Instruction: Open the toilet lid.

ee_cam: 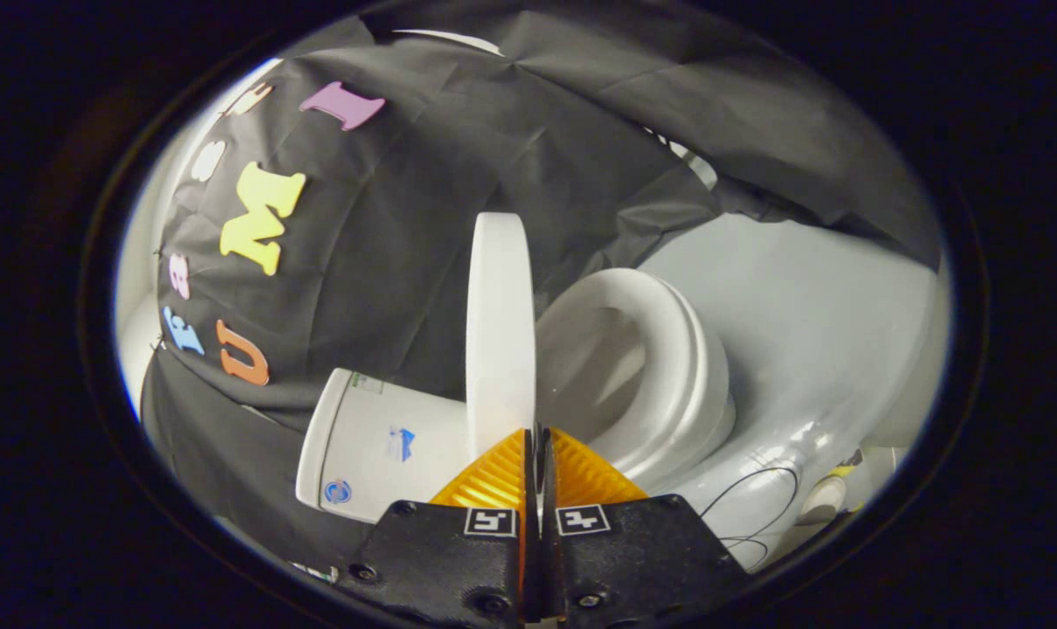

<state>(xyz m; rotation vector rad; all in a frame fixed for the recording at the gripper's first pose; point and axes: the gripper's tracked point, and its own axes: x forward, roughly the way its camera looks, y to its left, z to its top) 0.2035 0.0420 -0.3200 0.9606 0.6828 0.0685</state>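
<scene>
The white toilet lid (500, 323) is seen edge-on, lifted off the seat and standing between the seat ring (668, 367) and the tank (380, 445). The open bowl shows inside the ring. My gripper (538, 434) has its two orange fingers (493, 476) pressed together with nothing between them. Their tips sit right at the lid's near rim, on the side facing the seat. I cannot tell whether they touch it.
The white toilet body (799, 349) spreads out beyond the seat. A thin black cable (756, 498) loops over the pale surface beside it. Black cloth (459, 148) hangs as the wall behind the tank and lid.
</scene>
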